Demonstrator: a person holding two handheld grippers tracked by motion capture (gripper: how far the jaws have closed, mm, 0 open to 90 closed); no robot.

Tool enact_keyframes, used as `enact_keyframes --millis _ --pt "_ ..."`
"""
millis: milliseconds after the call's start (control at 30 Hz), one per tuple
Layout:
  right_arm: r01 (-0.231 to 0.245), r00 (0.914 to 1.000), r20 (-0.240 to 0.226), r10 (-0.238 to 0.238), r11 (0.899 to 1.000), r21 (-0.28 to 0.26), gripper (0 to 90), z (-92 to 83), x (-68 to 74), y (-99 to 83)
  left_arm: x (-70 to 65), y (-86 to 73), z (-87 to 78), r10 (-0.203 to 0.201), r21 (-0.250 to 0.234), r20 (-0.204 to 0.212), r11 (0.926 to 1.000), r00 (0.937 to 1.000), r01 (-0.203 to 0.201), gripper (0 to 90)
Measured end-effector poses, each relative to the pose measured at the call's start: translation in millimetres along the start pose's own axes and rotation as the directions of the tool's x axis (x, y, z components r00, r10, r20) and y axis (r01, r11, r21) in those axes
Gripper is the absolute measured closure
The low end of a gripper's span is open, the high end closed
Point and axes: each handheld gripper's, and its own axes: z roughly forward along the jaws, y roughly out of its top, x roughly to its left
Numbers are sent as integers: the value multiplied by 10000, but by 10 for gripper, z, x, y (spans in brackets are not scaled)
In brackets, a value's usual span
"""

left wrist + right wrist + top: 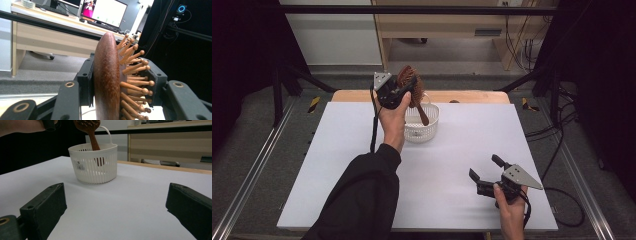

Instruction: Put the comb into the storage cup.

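A brown wooden hairbrush [411, 86] with peg bristles is clamped by its head in my left gripper [398, 90], which is raised above the table's far side. Its handle slants down into a white slatted basket [422, 125]. In the left gripper view the brush head [107, 80] stands edge-on between the black jaws, pegs pointing right. My right gripper [484, 167] rests low at the table's near right, open, with nothing between its jaws. In the right gripper view the basket [93, 166] stands ahead, with the brush handle [94, 141] dipping into it.
The white table [452, 165] has a wooden strip along its far edge. Beyond it stand a light wooden desk [452, 25] and loose cables [557, 125] on the floor at right. Black frame legs flank the table.
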Motion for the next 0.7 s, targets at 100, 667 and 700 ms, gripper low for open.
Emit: enact_keyframes --millis 100,667,700 --pt "5 10000 0 -5 10000 6 36 0 -2 0 -6 -7 6 -12 6 6 10000 10000 12 504" --pt "-5 10000 -11 5 10000 17 36 1 -1 -1 -4 -52 23 -41 94 3 9999 10000 41 503" --pt "-6 10000 -10 6 10000 13 36 1 -1 -1 -4 -58 26 -56 97 4 9999 10000 56 503"
